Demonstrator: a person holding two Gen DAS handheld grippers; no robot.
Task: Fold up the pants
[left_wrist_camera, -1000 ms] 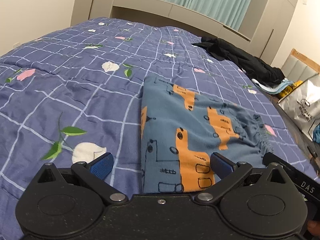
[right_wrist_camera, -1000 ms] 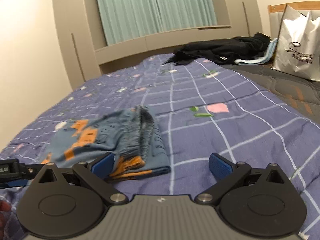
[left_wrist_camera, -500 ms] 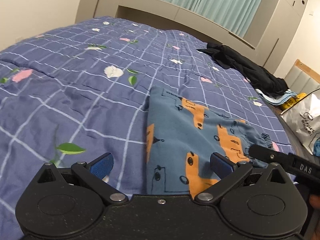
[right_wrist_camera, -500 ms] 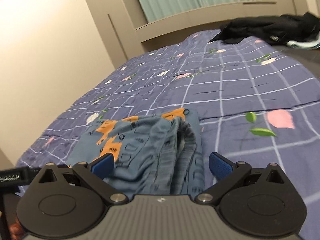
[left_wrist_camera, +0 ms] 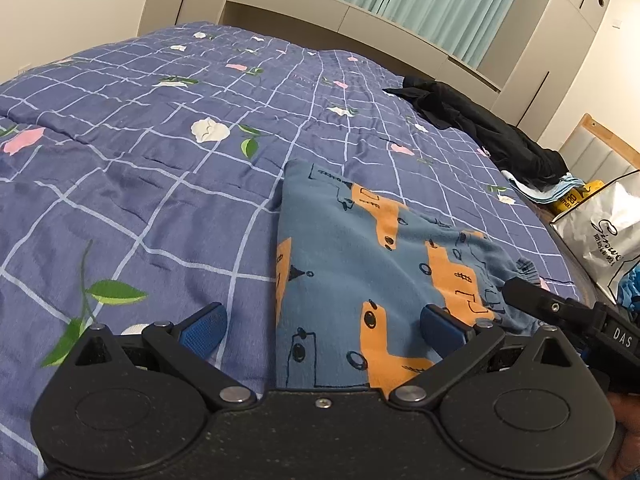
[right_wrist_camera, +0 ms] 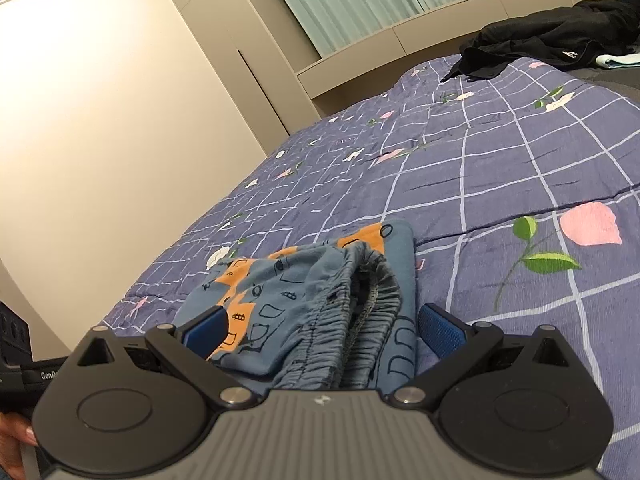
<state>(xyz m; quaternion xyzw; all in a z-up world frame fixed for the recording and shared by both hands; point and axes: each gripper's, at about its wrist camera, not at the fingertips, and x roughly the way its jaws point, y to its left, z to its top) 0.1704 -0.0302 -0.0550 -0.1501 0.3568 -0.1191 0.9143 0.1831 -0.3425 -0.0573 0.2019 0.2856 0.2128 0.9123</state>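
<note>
Small blue pants (left_wrist_camera: 360,264) with orange shapes lie folded on the purple checked bedspread (left_wrist_camera: 140,168). My left gripper (left_wrist_camera: 320,326) is open, its fingers astride the pants' near left edge. My right gripper (right_wrist_camera: 322,326) is open and empty, its blue pads either side of the gathered elastic waistband (right_wrist_camera: 368,304), which lies loosely doubled over. The right gripper's arm also shows at the right in the left wrist view (left_wrist_camera: 568,312).
A heap of black clothing (left_wrist_camera: 480,128) lies at the far right of the bed, also in the right wrist view (right_wrist_camera: 560,40). A white shopping bag (left_wrist_camera: 600,228) stands beside the bed on the right. Wardrobes and green curtains are behind.
The right gripper swung left and came in over the waistband, which now lies between its fingers. The left gripper shifted slightly closer along the pants' left edge. Both stayed open.
</note>
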